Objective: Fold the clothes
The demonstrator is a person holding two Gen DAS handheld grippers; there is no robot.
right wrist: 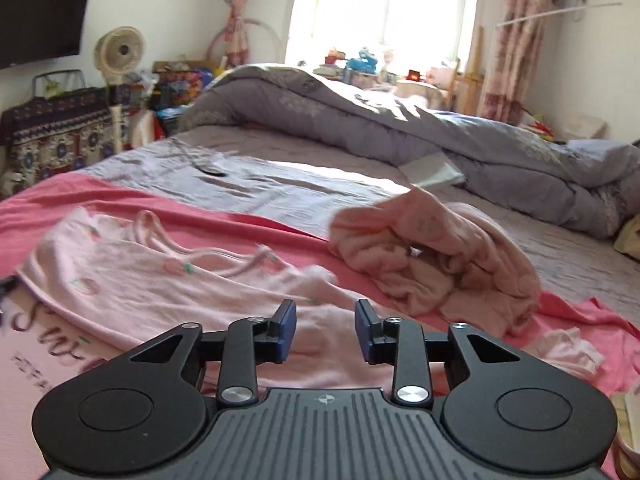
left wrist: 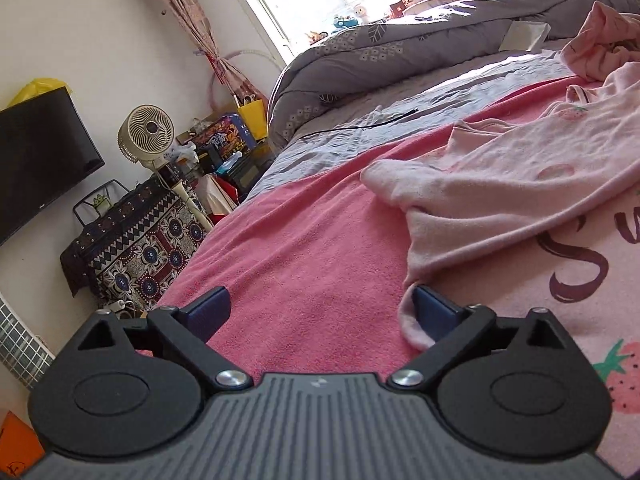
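Note:
A pale pink strawberry-print shirt (left wrist: 500, 184) lies spread on a pink towel-like blanket (left wrist: 304, 248) on the bed. My left gripper (left wrist: 322, 312) is open wide, low over the blanket, with its right finger (left wrist: 434, 314) touching the shirt's near hem. In the right wrist view the same shirt (right wrist: 132, 276) lies flat ahead and to the left. My right gripper (right wrist: 326, 330) hovers open just above the shirt, nothing between its pads. A crumpled salmon-pink garment (right wrist: 436, 256) sits beyond it to the right.
A rolled grey quilt (right wrist: 400, 128) runs across the far side of the bed. A black cable (left wrist: 360, 126) lies on the grey sheet. Off the bed's left edge stand a fan (left wrist: 146, 132), a patterned cloth-covered stand (left wrist: 136, 248) and a wall television (left wrist: 40, 156).

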